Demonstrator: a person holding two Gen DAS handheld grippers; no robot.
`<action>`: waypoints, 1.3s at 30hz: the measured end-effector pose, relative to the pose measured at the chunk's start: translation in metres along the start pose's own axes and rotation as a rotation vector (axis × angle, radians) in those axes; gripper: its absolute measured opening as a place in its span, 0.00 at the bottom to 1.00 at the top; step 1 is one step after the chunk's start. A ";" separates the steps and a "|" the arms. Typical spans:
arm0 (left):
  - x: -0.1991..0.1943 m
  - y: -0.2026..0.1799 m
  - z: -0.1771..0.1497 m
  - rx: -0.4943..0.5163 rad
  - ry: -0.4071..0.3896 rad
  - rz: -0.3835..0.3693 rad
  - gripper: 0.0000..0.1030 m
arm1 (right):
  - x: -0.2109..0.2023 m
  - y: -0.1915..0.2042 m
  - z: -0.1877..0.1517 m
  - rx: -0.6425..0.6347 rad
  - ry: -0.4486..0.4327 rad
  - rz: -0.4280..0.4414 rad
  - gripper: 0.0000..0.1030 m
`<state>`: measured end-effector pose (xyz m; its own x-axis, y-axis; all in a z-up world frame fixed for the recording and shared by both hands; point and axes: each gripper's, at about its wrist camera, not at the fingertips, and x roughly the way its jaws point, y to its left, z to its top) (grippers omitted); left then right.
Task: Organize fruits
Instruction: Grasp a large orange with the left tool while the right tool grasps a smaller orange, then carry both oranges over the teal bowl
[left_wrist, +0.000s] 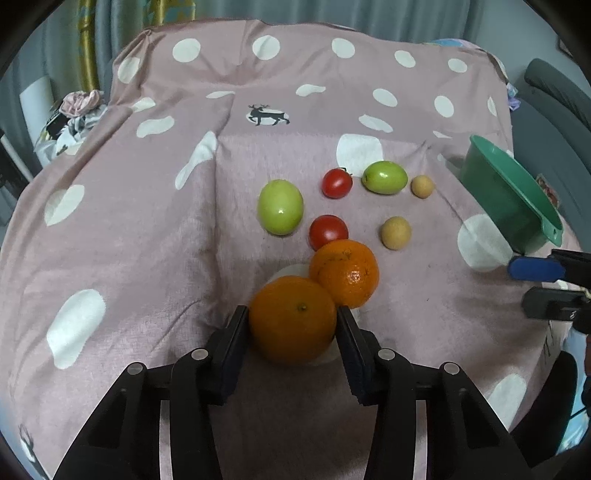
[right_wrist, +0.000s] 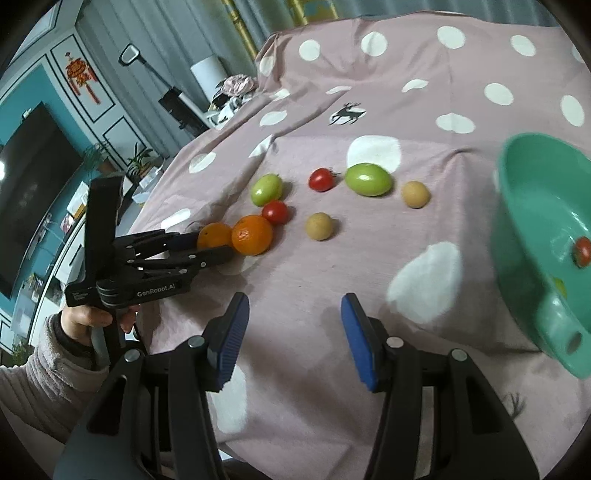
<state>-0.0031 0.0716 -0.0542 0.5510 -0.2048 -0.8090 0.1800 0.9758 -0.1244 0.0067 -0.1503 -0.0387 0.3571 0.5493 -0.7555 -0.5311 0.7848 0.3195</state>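
My left gripper (left_wrist: 291, 321) is shut on an orange (left_wrist: 291, 319) low over the pink dotted cloth (left_wrist: 147, 221); it also shows in the right wrist view (right_wrist: 216, 245). A second orange (left_wrist: 345, 271) touches the held one. Beyond lie two red tomatoes (left_wrist: 328, 232) (left_wrist: 337, 182), two green fruits (left_wrist: 280, 212) (left_wrist: 385, 177) and two small tan fruits (left_wrist: 395, 232) (left_wrist: 422, 186). My right gripper (right_wrist: 295, 321) is open and empty, left of a tilted green bowl (right_wrist: 532, 229) that holds a tomato (right_wrist: 583, 252).
The cloth drops off at its left and far edges. A TV and cabinets (right_wrist: 33, 184) stand to the left, with a pile of clothes (right_wrist: 236, 86) past the far corner. A dark chair (left_wrist: 554, 96) is at the right.
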 end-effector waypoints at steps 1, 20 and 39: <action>-0.002 0.001 0.000 -0.010 -0.005 -0.003 0.46 | 0.004 0.003 0.002 -0.006 0.007 0.002 0.51; -0.052 0.046 0.002 -0.140 -0.163 -0.047 0.46 | 0.096 0.043 0.053 -0.055 0.103 -0.001 0.60; -0.051 0.040 -0.002 -0.136 -0.148 -0.063 0.46 | 0.065 0.040 0.034 -0.084 0.079 -0.001 0.42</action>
<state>-0.0260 0.1209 -0.0188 0.6578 -0.2651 -0.7050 0.1121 0.9600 -0.2565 0.0349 -0.0739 -0.0558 0.2981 0.5218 -0.7993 -0.5947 0.7565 0.2721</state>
